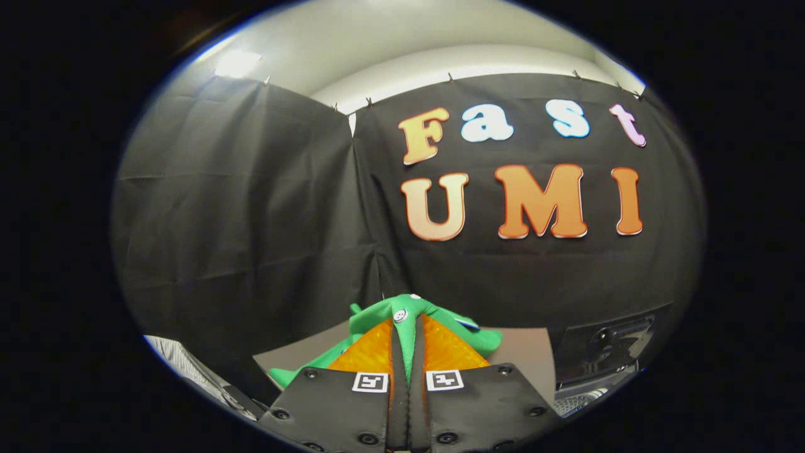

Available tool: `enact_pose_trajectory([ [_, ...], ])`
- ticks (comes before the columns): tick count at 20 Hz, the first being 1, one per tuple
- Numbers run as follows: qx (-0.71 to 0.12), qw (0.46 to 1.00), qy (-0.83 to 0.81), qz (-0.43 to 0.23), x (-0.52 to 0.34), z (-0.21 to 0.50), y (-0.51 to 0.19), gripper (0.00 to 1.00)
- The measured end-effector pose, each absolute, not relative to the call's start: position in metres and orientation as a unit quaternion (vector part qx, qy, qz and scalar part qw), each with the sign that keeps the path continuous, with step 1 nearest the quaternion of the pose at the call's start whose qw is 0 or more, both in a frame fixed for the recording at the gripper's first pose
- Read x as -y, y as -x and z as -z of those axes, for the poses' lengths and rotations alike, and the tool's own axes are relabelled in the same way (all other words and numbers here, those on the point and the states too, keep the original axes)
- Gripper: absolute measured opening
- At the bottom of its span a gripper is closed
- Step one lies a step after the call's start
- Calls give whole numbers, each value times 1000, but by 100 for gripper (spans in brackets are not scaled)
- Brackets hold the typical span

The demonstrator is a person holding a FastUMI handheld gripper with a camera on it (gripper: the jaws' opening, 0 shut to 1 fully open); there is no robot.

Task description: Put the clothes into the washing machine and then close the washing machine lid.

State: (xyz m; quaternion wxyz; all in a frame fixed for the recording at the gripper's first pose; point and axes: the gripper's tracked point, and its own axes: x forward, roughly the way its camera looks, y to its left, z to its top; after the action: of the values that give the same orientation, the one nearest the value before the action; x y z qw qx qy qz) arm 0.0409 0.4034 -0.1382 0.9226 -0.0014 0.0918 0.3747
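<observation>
Two fingers of my gripper [407, 327] are closed almost together, pinching a green garment [415, 314] between them; a thin fold of the cloth runs down the narrow gap, and the rest drapes over and to either side of the fingertips, with a small white button near the top. Behind the held garment lies a flat grey board [528, 352], and to my right, below the black cloth wall [251, 220], sits a dark machine [604, 349].
</observation>
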Motion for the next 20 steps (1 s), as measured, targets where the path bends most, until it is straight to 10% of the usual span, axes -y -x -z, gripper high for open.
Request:
enact_pose_trajectory([
  [20,-1,948,32,-318,-176,22,-163,9],
])
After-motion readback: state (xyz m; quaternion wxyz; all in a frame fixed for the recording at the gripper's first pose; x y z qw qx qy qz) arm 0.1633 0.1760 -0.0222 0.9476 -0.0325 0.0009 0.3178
